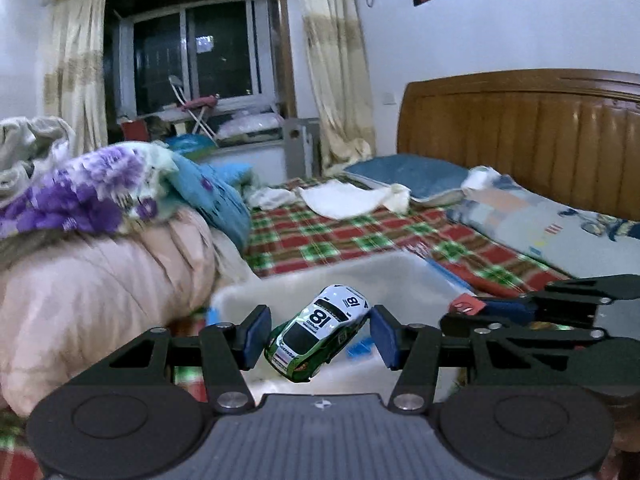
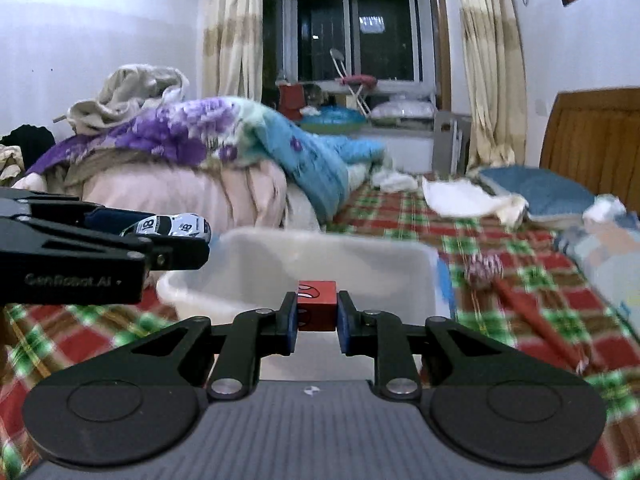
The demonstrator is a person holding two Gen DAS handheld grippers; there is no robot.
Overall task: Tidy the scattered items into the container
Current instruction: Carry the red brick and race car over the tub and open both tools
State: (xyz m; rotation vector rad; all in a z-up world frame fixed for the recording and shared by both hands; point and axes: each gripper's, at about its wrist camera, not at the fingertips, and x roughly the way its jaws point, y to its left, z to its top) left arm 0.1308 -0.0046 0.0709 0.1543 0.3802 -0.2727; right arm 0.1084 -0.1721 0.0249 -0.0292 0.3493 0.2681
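Note:
My left gripper [image 1: 318,336] is shut on a green and white toy car [image 1: 318,334] marked 18, tilted, held over the white plastic bin [image 1: 380,276]. The car also shows in the right wrist view [image 2: 172,225], above the bin's left rim [image 2: 188,280]. My right gripper [image 2: 317,316] is shut on a red cube [image 2: 317,308] with a white print, just over the bin's near edge. The cube and right gripper show at the right of the left wrist view [image 1: 466,306]. Something small and blue [image 1: 362,348] lies in the bin.
The bin sits on a red and green plaid bed cover [image 2: 520,292]. A red stick with a patterned ball [image 2: 486,270] lies right of the bin. Piled quilts [image 2: 180,176] rise on the left; pillows [image 1: 416,176] and a wooden headboard [image 1: 520,136] stand on the right.

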